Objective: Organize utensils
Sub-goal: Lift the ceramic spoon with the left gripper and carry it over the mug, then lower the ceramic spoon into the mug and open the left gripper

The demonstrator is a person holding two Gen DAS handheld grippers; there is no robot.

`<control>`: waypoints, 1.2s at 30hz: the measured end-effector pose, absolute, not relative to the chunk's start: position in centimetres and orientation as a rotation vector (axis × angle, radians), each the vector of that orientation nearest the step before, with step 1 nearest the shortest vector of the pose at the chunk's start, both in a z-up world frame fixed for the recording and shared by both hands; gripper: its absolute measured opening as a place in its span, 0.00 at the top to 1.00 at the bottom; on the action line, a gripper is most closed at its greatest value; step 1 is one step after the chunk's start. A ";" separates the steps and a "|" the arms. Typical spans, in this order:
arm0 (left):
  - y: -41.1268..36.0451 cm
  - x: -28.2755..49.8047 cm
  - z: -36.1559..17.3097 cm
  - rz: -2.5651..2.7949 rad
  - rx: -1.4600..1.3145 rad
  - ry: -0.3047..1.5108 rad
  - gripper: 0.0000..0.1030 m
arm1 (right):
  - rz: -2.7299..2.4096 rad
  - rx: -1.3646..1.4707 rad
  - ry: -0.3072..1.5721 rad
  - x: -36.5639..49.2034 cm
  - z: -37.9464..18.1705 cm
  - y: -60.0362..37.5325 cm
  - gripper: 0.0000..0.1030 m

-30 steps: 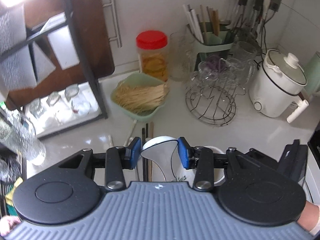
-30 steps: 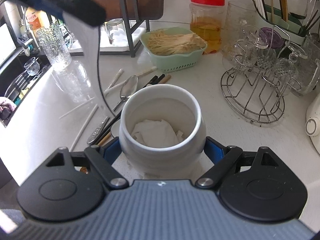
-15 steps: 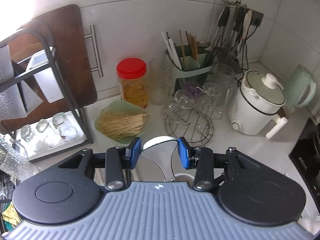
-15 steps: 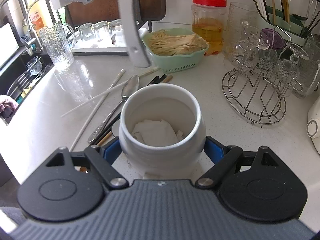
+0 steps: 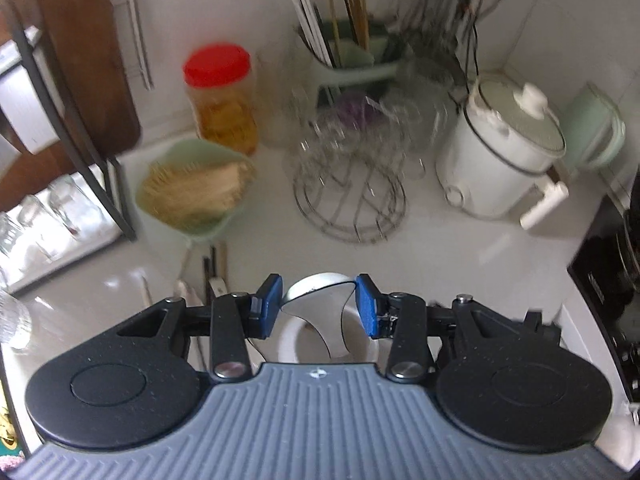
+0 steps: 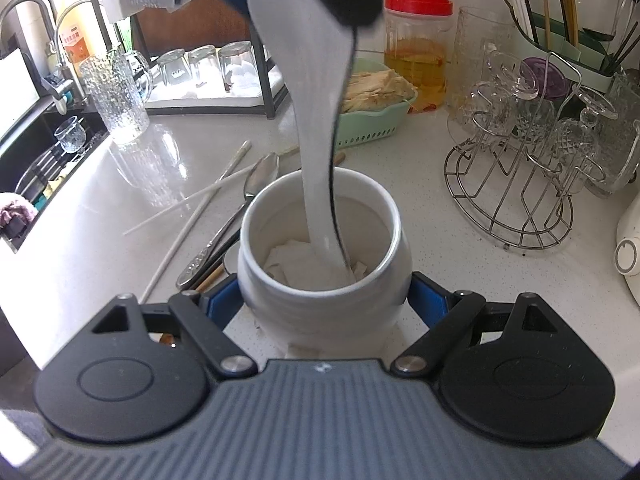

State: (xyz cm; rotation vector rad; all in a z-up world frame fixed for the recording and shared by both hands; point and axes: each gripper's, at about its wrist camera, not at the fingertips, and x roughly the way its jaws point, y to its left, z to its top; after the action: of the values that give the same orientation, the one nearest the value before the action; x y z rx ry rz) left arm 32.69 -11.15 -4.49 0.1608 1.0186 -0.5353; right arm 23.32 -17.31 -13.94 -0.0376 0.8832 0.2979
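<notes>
White ceramic spoon point(image 6: 316, 128), clamped in our left fingers point(image 5: 318, 306), dips handle-first into the white jar point(image 6: 322, 240), which our right fingers point(image 6: 426, 294) grip by its sides on the surface point(image 6: 420, 208). It is not yet released, we judge. A metal spoon point(image 6: 240, 212) and several chopsticks point(image 6: 192, 216) remain lying beside the jar, unsorted.
</notes>
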 end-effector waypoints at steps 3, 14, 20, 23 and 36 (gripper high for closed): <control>-11.7 32.9 -5.8 -0.560 0.178 1.081 0.56 | 0.298 -0.037 0.881 23.3 -14.0 -17.3 0.12; -13.0 34.0 -8.4 -0.607 0.244 1.225 0.56 | 0.299 -0.038 0.874 23.2 -14.0 -17.3 0.12; -13.5 34.2 -9.5 -0.615 0.265 1.270 0.56 | 0.300 -0.039 0.871 23.2 -14.0 -17.3 0.12; -13.8 34.3 -10.0 -0.613 0.270 1.288 0.56 | 0.299 -0.038 0.870 23.2 -14.0 -17.3 0.12; -14.3 35.2 -11.4 -0.590 0.264 1.322 0.57 | 0.303 -0.040 0.863 22.9 -14.1 -17.4 0.12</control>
State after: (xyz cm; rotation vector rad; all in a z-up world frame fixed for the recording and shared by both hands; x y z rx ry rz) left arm 35.17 -14.34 -11.41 0.2641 1.3219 -0.5896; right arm 22.92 -17.40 -14.13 -0.0402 0.8632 0.3032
